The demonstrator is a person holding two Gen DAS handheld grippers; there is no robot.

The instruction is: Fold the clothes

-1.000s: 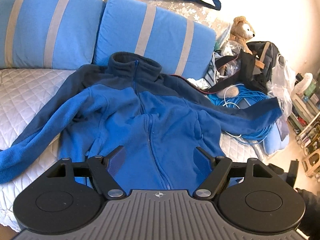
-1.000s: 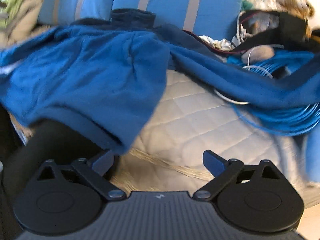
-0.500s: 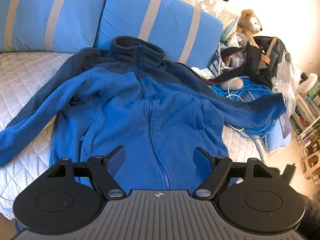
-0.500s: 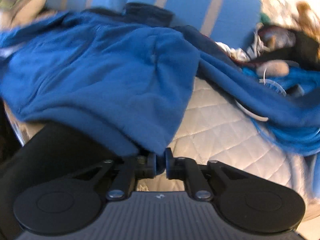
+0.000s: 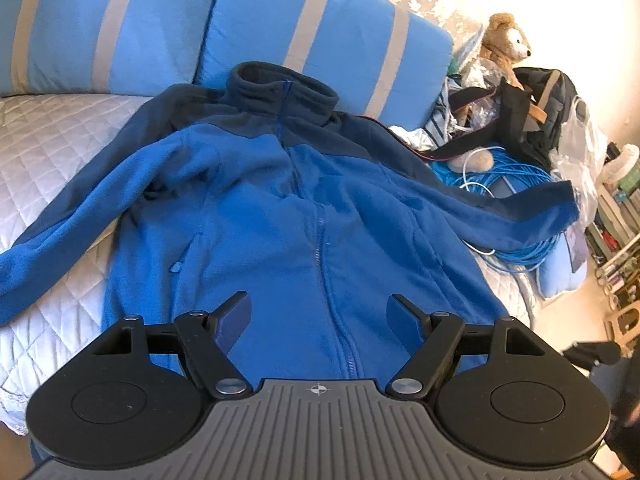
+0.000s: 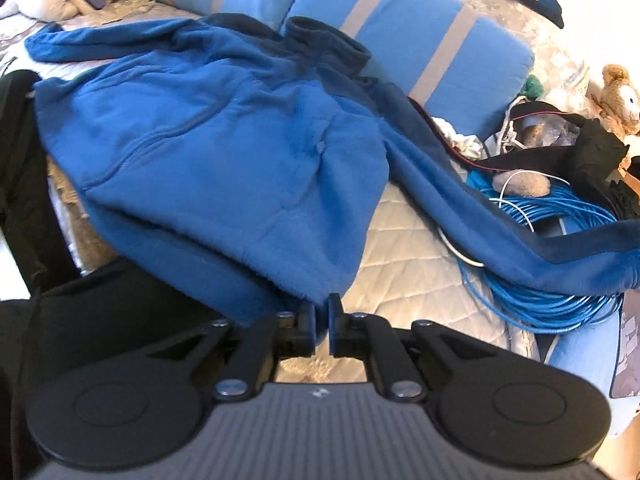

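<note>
Blue fleece jacket (image 5: 304, 232) zipped, sleeves spread; right hand-held gripper (image 6: 323, 320) clamps hem corner, left (image 5: 320, 316) apart.

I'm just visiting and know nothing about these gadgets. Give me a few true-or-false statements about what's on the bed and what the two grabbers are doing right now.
1. The blue fleece jacket lies front up, zipper closed. True.
2. The right gripper has its fingers spread wide. False: they are shut on the jacket's hem corner.
3. The left gripper is open, holding nothing. True.
4. The teddy bear sits on the jacket. False: it sits apart, by the dark bag.
5. One sleeve lies over a coil of blue cable. True.
</note>
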